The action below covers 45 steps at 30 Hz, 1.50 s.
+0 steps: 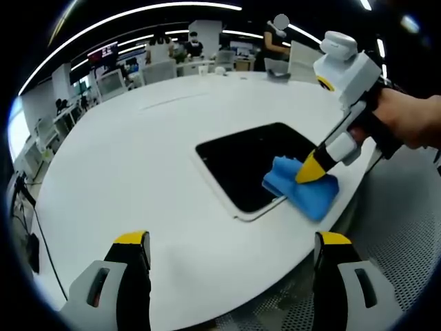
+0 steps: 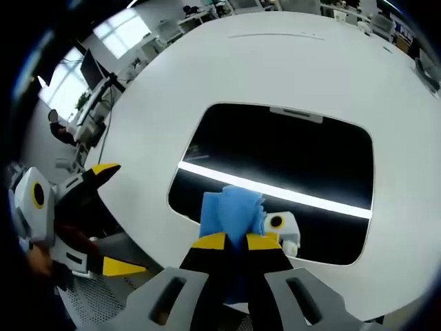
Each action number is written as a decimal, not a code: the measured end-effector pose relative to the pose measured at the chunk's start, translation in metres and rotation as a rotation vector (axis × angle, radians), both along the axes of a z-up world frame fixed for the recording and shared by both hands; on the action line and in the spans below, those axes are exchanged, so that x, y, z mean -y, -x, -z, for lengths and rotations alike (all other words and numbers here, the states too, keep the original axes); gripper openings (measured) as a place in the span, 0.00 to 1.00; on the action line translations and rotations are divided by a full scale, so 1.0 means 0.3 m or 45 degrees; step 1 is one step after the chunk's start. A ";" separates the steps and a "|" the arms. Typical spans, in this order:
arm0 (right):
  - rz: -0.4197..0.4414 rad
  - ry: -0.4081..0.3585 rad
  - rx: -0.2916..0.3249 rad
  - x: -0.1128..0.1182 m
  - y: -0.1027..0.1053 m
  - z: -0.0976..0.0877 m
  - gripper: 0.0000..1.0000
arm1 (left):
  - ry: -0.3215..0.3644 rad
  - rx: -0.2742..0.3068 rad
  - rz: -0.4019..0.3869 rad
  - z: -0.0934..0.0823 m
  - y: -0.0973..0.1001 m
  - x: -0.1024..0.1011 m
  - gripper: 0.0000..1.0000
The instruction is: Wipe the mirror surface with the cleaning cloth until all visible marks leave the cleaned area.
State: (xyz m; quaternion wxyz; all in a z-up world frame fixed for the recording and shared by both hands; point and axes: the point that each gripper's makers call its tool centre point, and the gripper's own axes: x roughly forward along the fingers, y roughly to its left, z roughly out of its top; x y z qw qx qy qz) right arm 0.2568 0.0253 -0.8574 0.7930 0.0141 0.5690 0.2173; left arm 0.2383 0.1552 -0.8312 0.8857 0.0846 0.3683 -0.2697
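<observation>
A dark rectangular mirror (image 1: 251,164) (image 2: 275,176) lies flat on the round white table (image 1: 138,152) (image 2: 275,62). A blue cleaning cloth (image 1: 303,187) (image 2: 231,214) rests on the mirror's near corner, hanging over its edge. My right gripper (image 2: 236,241) (image 1: 310,172) is shut on the cloth and presses it onto the glass; a hand holds it from the right in the left gripper view. My left gripper (image 1: 231,245) (image 2: 103,214) hovers open above the table's near edge, apart from the mirror, nothing between its jaws.
A bright ceiling light reflects as a white stripe (image 2: 289,193) across the mirror. Desks, monitors and people (image 1: 172,52) stand beyond the table's far side. Grey perforated floor (image 1: 406,227) lies past the table's rim.
</observation>
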 end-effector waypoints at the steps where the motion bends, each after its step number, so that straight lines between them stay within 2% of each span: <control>1: 0.000 0.000 0.000 0.000 0.000 0.000 0.03 | 0.000 0.000 0.000 0.000 0.001 0.000 0.99; 18: -0.008 0.012 -0.010 0.009 -0.001 -0.003 0.03 | 0.002 -0.006 -0.002 0.003 0.002 0.000 0.99; 45: -0.012 0.042 -0.007 0.024 -0.102 0.002 0.03 | 0.009 -0.008 0.010 0.002 0.004 0.005 0.99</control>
